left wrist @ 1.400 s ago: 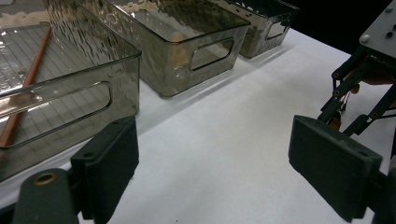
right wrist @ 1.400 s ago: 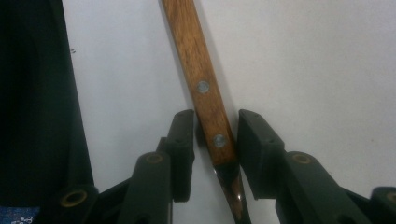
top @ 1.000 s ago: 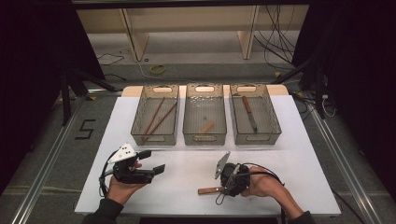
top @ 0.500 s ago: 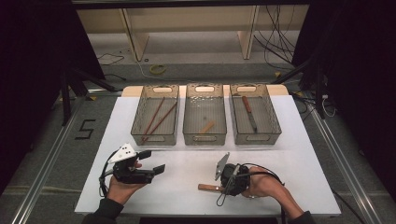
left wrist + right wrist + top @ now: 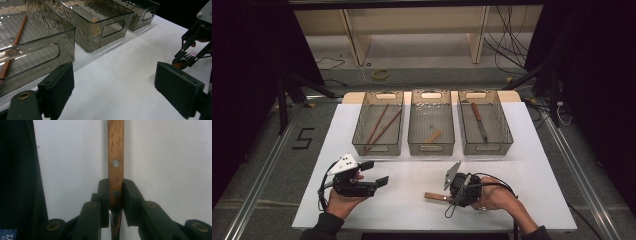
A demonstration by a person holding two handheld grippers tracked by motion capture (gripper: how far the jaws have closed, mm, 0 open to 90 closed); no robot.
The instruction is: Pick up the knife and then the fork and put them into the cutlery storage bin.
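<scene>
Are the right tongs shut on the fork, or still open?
Shut. In the right gripper view, both jaws of the right tongs press against the wooden handle of the fork.

Fork (image 5: 115,157) with flat brown wooden handle, two metal rivets showing along it, dark metal neck below. Lies flat on the white table (image 5: 412,200) near its front edge, handle pointing toward the table's left in the high view. In the left gripper view its tines (image 5: 190,54) catch purplish light.
</scene>
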